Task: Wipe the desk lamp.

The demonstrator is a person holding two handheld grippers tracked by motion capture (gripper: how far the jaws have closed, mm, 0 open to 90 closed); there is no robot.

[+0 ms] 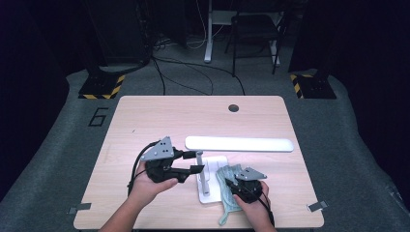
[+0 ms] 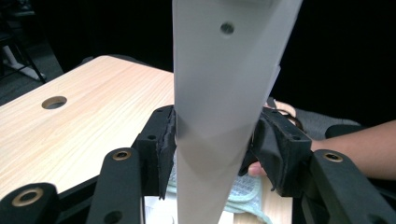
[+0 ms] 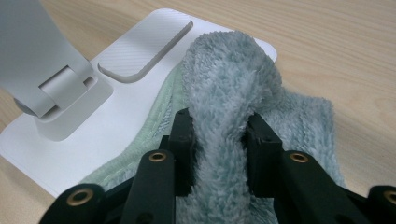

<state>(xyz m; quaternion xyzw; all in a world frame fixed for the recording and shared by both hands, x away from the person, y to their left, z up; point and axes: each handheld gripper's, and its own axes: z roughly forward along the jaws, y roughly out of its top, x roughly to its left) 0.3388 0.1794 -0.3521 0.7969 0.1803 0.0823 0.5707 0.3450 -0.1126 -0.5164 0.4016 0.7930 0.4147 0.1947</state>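
A white desk lamp stands near the table's front, its long head lying level above its flat base. My left gripper is shut on the lamp's upright arm, with the pads pressed to both of its sides. A pale green fluffy cloth lies partly on the lamp base and partly on the table. My right gripper is shut on a raised fold of that cloth, just right of the lamp's arm. The right gripper sits low at the base's right edge.
A round cable hole sits near the table's far edge. Two yellow-and-black striped stand feet rest on the floor beyond the table, with cables and a chair farther back. Bare wood stretches left and right of the lamp.
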